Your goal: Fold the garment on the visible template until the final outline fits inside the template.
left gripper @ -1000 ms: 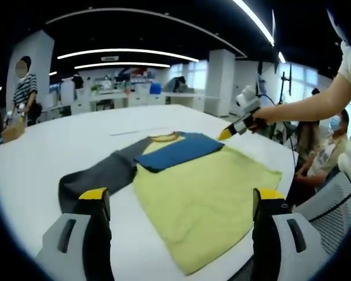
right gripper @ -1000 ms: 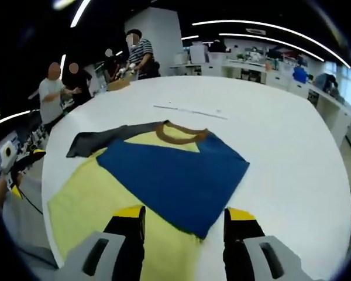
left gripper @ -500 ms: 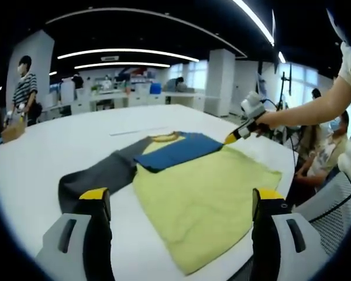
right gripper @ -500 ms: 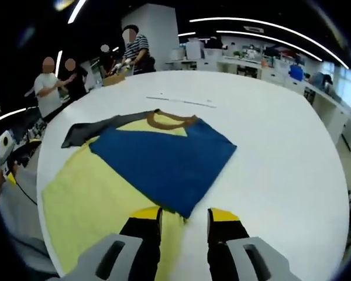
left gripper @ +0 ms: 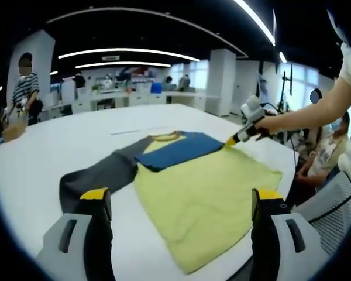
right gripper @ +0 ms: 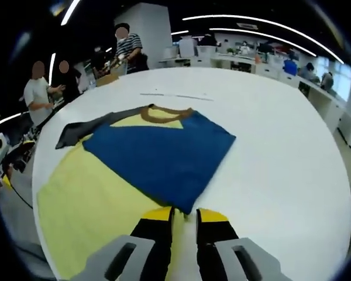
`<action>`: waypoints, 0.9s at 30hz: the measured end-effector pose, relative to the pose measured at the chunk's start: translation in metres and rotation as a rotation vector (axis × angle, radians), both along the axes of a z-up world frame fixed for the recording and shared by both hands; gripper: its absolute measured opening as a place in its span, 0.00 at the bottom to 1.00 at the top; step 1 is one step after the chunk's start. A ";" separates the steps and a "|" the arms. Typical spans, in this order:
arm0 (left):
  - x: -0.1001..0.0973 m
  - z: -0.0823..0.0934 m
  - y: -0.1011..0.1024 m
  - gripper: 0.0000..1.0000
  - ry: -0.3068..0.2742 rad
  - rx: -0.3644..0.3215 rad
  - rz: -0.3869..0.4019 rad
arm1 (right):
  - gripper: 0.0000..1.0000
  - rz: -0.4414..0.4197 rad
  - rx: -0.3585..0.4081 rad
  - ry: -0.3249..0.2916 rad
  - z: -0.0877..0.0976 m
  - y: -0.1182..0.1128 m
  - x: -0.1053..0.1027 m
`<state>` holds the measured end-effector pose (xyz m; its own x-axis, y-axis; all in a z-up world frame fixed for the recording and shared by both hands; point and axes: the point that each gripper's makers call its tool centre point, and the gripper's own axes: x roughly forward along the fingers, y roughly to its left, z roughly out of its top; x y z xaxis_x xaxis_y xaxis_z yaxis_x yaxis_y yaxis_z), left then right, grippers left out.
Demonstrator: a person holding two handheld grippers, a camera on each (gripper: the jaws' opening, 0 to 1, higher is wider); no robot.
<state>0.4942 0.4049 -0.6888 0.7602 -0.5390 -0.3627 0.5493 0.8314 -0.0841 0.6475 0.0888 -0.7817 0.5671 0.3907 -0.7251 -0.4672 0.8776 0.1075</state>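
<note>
A garment lies flat on the round white table [left gripper: 41, 158]: yellow body [left gripper: 205, 193], grey sleeve [left gripper: 96, 172] stretched left, blue sleeve [left gripper: 178, 149] folded across the chest. My left gripper [left gripper: 181, 199] hovers open at the garment's near hem, its jaws wide apart and holding nothing. A person's hand holds my right gripper [left gripper: 237, 139] at the garment's far right side. In the right gripper view the blue sleeve [right gripper: 158, 155] covers the yellow body [right gripper: 88, 199]. There my right gripper [right gripper: 185, 215] has its jaws drawn close on the blue sleeve's near corner.
A thin pale line [right gripper: 175, 96] marks the table beyond the collar. People stand past the far table edge [right gripper: 126, 44] and others sit close to the right rim [left gripper: 324, 152]. Bare white tabletop [right gripper: 281, 152] spreads beside the garment.
My right gripper's jaws have narrowed from wide apart to nearly together over the blue sleeve's corner, and it has dropped closer to the garment. My left gripper has stayed still and open.
</note>
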 end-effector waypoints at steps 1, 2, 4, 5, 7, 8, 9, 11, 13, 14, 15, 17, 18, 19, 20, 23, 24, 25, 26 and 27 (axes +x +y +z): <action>0.000 0.000 0.000 0.97 0.000 0.000 0.000 | 0.08 -0.002 -0.001 -0.003 -0.001 0.001 0.000; -0.001 0.000 -0.001 0.97 0.001 -0.001 0.001 | 0.08 -0.005 -0.001 -0.003 -0.001 0.002 0.000; -0.001 0.000 -0.001 0.97 0.002 -0.001 0.001 | 0.07 -0.020 -0.015 -0.005 -0.003 0.001 0.000; -0.002 0.000 0.000 0.97 0.002 0.000 0.002 | 0.06 -0.029 -0.018 -0.005 -0.004 0.001 0.000; -0.002 0.000 -0.001 0.97 0.004 0.000 0.003 | 0.06 -0.064 -0.009 0.000 -0.005 0.001 0.001; -0.002 0.000 -0.001 0.97 0.007 0.001 0.002 | 0.06 -0.069 -0.012 0.000 -0.006 0.002 0.001; -0.002 -0.001 0.000 0.97 0.008 0.006 0.001 | 0.05 -0.072 -0.018 -0.002 -0.006 0.002 0.001; -0.002 -0.001 0.000 0.97 0.008 0.011 0.000 | 0.05 -0.077 -0.029 -0.005 -0.007 0.003 0.001; -0.002 0.000 0.002 0.97 0.004 0.010 0.002 | 0.04 -0.081 -0.041 -0.014 -0.008 0.003 0.002; -0.002 0.000 0.002 0.97 0.005 0.009 0.003 | 0.04 -0.082 -0.050 -0.018 -0.007 0.003 0.002; -0.002 0.000 0.003 0.97 0.005 0.008 0.004 | 0.04 -0.084 -0.055 -0.019 -0.007 0.003 0.002; -0.002 -0.002 0.003 0.97 0.007 0.008 0.005 | 0.03 -0.090 -0.066 -0.018 -0.008 0.002 0.002; -0.003 -0.003 0.003 0.97 0.011 0.010 0.001 | 0.03 -0.080 -0.079 -0.022 -0.008 0.003 0.002; -0.003 -0.003 0.002 0.97 0.012 0.012 -0.001 | 0.02 -0.062 -0.112 -0.039 -0.008 0.001 0.003; -0.004 -0.004 0.001 0.97 0.013 0.013 -0.002 | 0.02 -0.054 -0.118 -0.040 -0.009 0.003 0.002; -0.005 -0.003 -0.001 0.97 0.012 0.011 -0.004 | 0.01 -0.036 -0.135 -0.048 -0.009 0.003 0.003; -0.005 -0.002 -0.002 0.97 0.011 0.010 -0.003 | 0.00 -0.030 -0.139 -0.049 -0.009 0.003 0.003; -0.005 -0.002 -0.003 0.97 0.011 0.010 -0.003 | 0.00 -0.023 -0.144 -0.050 -0.009 0.003 0.003; -0.005 -0.002 -0.003 0.97 0.010 0.011 -0.004 | 0.00 -0.019 -0.147 -0.049 -0.009 0.003 0.003; -0.005 -0.002 -0.003 0.97 0.010 0.013 -0.005 | 0.00 -0.016 -0.148 -0.048 -0.009 0.002 0.003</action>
